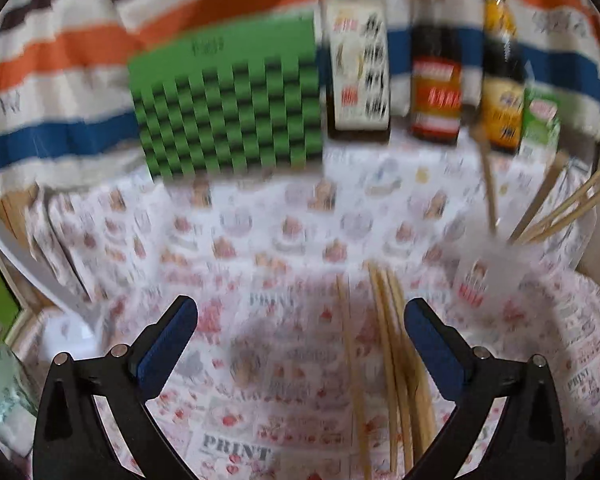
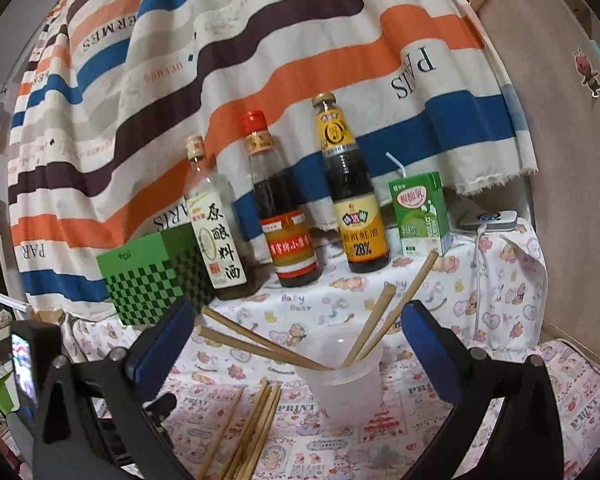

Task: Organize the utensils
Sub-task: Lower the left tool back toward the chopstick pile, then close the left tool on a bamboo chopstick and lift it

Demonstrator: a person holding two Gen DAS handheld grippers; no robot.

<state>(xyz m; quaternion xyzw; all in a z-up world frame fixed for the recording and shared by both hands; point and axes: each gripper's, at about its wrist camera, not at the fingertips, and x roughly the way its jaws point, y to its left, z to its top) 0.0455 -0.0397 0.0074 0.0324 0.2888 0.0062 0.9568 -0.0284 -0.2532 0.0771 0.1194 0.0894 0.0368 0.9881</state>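
Patterned cloth (image 2: 500, 280) covered the table. On it, low in the middle of the right wrist view, stood a clear plastic cup (image 2: 344, 384) with 4 chopsticks (image 2: 260, 346) leaning in it. Loose chopsticks (image 1: 392, 340) lay flat on the cloth, lower right in the left wrist view. They looked light, stiff and thin, so pinching near the middle seemed best. The left gripper (image 1: 300, 340) tipped down over them, jaws wide apart, holding nothing. The right gripper (image 2: 298, 344) pointed nearly level, jaws wide apart around the cup, not touching.

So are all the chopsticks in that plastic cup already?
No. Four chopsticks stand in the cup, fanned apart, but a loose bundle lies flat on the tablecloth beside it.
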